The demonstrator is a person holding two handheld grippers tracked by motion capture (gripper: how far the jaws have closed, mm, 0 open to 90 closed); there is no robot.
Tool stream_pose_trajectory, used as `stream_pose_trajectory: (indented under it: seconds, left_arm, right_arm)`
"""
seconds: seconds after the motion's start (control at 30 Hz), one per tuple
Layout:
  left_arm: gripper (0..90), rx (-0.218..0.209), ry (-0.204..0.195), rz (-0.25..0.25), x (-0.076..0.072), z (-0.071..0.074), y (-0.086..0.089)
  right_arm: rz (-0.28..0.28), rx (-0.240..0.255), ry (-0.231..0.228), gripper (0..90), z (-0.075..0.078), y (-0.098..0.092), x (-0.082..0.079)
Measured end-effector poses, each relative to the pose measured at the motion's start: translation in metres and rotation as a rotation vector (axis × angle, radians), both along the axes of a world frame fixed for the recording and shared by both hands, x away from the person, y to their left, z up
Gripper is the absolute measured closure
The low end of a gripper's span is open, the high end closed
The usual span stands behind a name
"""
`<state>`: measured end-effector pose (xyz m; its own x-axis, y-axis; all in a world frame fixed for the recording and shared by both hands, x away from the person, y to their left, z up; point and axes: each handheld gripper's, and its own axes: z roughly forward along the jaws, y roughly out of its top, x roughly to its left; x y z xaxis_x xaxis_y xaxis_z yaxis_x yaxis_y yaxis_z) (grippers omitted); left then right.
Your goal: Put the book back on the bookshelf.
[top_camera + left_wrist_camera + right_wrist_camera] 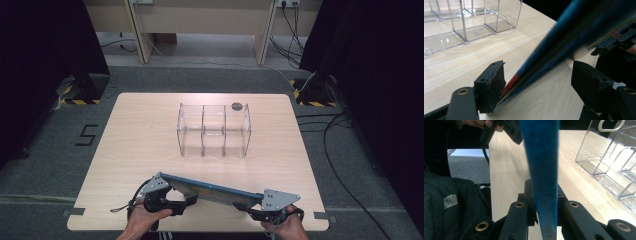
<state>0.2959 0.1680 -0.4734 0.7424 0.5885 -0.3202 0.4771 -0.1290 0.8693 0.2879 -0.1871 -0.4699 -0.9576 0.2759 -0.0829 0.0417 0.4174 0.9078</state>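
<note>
A thin blue book (215, 191) hangs level over the table's front edge, spanning between my two grippers. My right gripper (251, 208) is shut on its right end; in the right gripper view the blue edge (541, 157) runs up from between the closed jaws (545, 193). My left gripper (186, 200) stands open around the other end. There the book (574, 37) leans against one pad (492, 82), with a wide gap to the other. A clear three-compartment organiser (214, 131) stands empty mid-table.
The light wooden table (140, 135) carries a small grey disc (237, 106) just behind the organiser. Black stands and cables sit on the carpet at both sides. The organiser's walls (461, 25) (609, 165) lie a short way beyond the book.
</note>
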Motion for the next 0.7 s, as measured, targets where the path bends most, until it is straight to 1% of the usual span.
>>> stream_pose_trajectory:
  seconds: [0.07, 0.1, 0.17, 0.23, 0.3, 0.4, 0.47, 0.5, 0.57, 0.6, 0.63, 0.67, 0.7]
  left_arm:
    - [27.0, -0.009, 0.004, 0.013, 0.0004, -0.0005, 0.0016]
    - [26.9, -0.004, 0.001, 0.013, 0.0005, -0.0006, 0.0020]
    - [27.2, -0.001, -0.001, 0.020, 0.0010, -0.0009, 0.0027]
    - [27.3, 0.005, -0.002, 0.026, 0.0019, -0.0013, 0.0032]
    - [27.3, 0.007, -0.008, 0.036, 0.0023, -0.0019, 0.0032]
    - [27.2, 0.009, -0.014, 0.021, 0.0029, -0.0023, 0.0032]
    - [28.2, 0.007, -0.005, 0.021, 0.0023, -0.0033, 0.0029]
    - [28.0, 0.018, -0.007, 0.029, 0.0018, -0.0034, 0.0019]
    - [27.0, 0.034, -0.015, 0.042, 0.0019, -0.0027, 0.0001]
    - [26.9, 0.031, -0.016, 0.049, 0.0025, -0.0028, 0.0001]
    - [27.1, 0.031, -0.016, 0.049, 0.0025, -0.0028, 0.0001]
    - [27.9, 0.010, -0.012, 0.056, 0.0036, -0.0040, 0.0015]
    - [28.7, 0.004, -0.009, 0.056, 0.0040, -0.0043, 0.0023]
  right_arm:
    - [-0.008, 0.015, 0.023, 80.9, -0.0006, -0.0006, 0.0004]
    - [-0.010, 0.015, 0.024, 81.3, -0.0003, -0.0009, 0.0002]
    - [-0.016, 0.031, 0.040, 82.0, 0.0001, -0.0015, 0.0005]
    - [-0.018, 0.030, 0.042, 82.9, 0.0003, -0.0015, -0.0002]
    - [-0.037, 0.054, 0.072, 83.0, -0.0005, -0.0017, 0.0000]
    - [-0.040, 0.045, 0.043, 82.7, 0.0002, -0.0011, -0.0018]
    - [-0.035, 0.028, 0.019, 82.5, 0.0003, -0.0009, -0.0021]
    - [-0.037, 0.027, 0.019, 82.2, 0.0002, -0.0005, -0.0024]
    - [-0.041, 0.036, 0.035, 82.3, 0.0001, 0.0015, -0.0026]
    - [-0.046, 0.042, 0.040, 82.4, -0.0002, 0.0023, -0.0026]
    - [-0.048, 0.053, 0.054, 82.6, -0.0006, 0.0028, -0.0026]
    - [-0.049, 0.056, 0.051, 82.7, -0.0008, 0.0027, -0.0024]
    - [-0.051, 0.056, 0.050, 82.7, -0.0009, 0.0025, -0.0022]
